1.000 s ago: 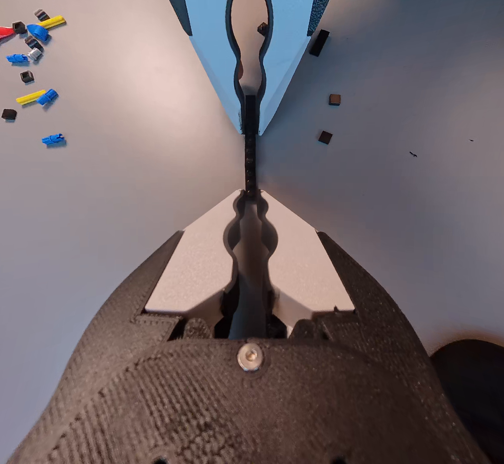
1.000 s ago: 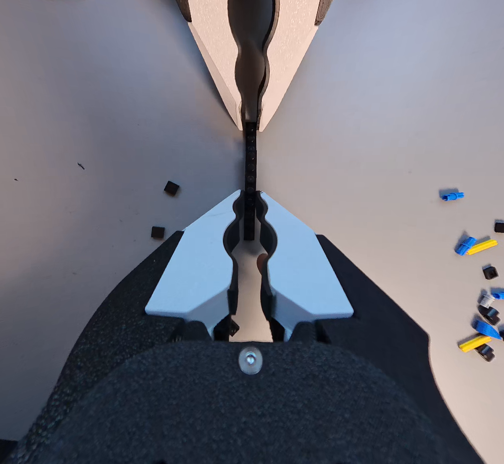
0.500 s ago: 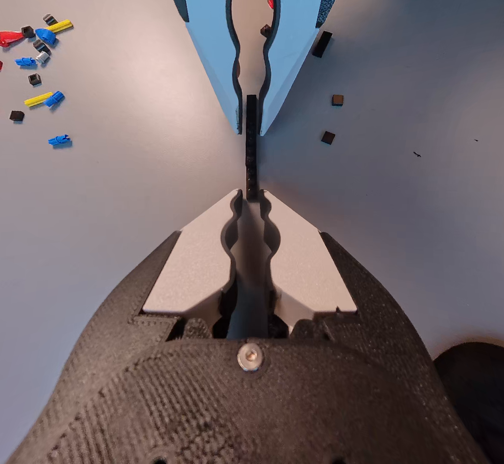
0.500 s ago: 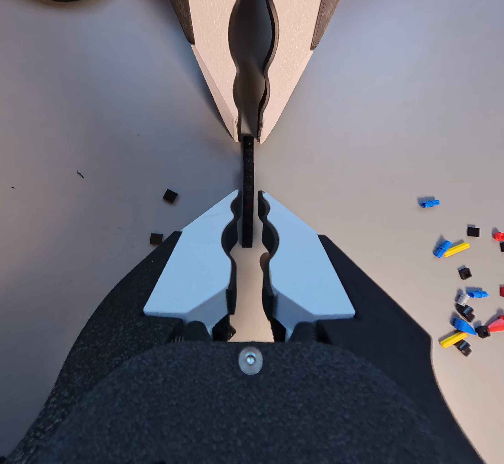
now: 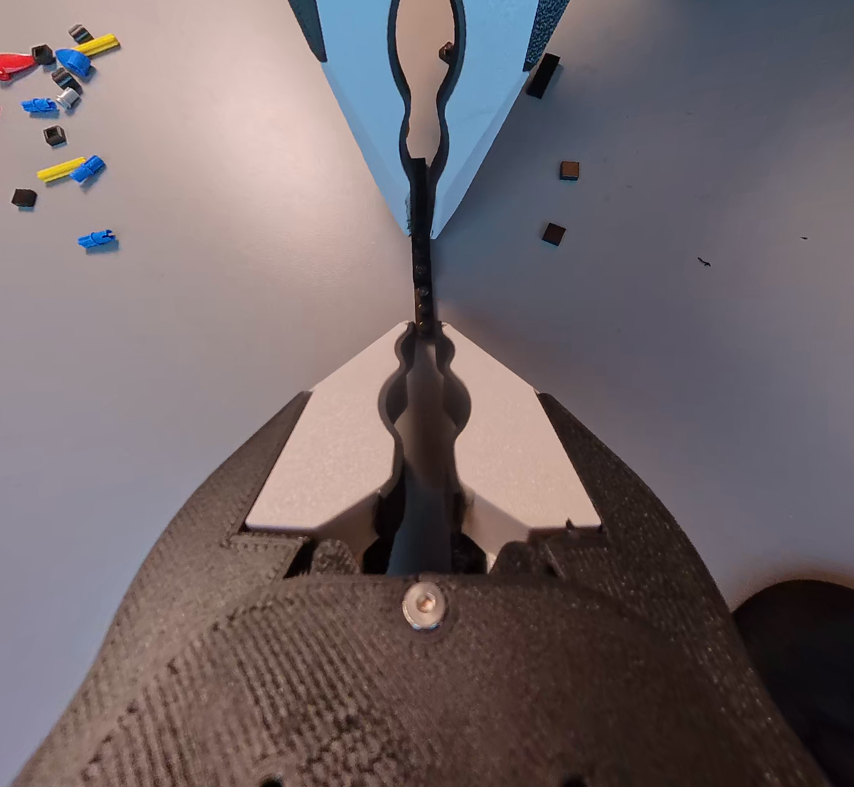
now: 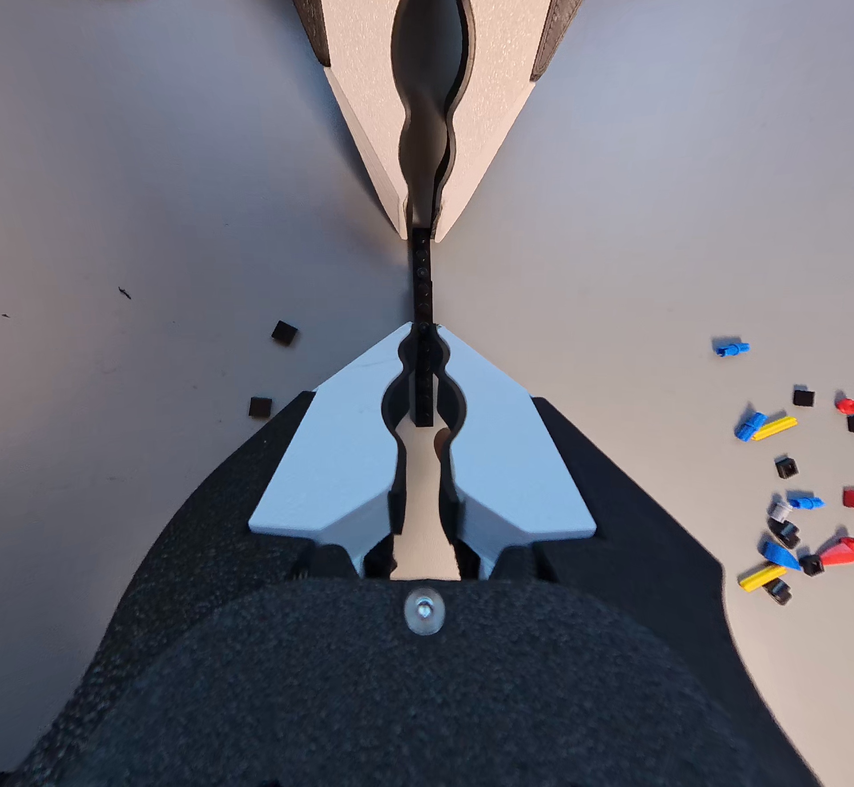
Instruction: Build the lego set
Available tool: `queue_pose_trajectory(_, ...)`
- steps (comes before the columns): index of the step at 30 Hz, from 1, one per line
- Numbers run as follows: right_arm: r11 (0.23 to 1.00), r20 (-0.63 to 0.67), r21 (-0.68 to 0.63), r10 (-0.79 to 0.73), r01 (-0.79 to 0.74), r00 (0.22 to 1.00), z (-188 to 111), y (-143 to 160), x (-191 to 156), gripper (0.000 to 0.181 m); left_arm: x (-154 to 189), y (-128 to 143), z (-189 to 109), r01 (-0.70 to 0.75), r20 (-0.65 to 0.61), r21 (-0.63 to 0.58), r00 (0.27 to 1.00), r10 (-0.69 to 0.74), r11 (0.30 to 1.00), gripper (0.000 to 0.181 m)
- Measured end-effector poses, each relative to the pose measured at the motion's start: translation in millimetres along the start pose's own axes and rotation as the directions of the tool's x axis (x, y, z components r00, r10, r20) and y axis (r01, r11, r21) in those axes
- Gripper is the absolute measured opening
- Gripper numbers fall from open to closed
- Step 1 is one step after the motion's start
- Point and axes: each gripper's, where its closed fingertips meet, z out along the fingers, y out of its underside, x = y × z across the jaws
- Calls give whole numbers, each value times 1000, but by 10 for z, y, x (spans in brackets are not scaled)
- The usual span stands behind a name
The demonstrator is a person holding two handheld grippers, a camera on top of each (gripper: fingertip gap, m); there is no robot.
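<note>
I pinch one black studded strip [image 6: 424,298] end to end above the table [image 5: 231,349]: my right gripper [image 6: 423,325] is clamped on its near end, my left gripper [image 5: 424,325] nipping the far tip. Best to keep both grips level so it doesn't twist. Beside it lie two flat black tiles [image 6: 283,332], and two yellow rods [image 5: 60,169] are among the loose bits

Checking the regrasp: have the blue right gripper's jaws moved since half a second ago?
Yes. The blue right gripper closed inward: the gap beside the thin black studded lego beam is gone, both jaws now touching it.
</note>
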Motion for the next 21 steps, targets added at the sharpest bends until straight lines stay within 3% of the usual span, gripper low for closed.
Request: queue_pose_trajectory(21, 999, -1, 36, -11, 11, 1000, 62, -139, -10, 5, -1, -27, 23, 32, -2, 21, 999, -32, 999, 12)
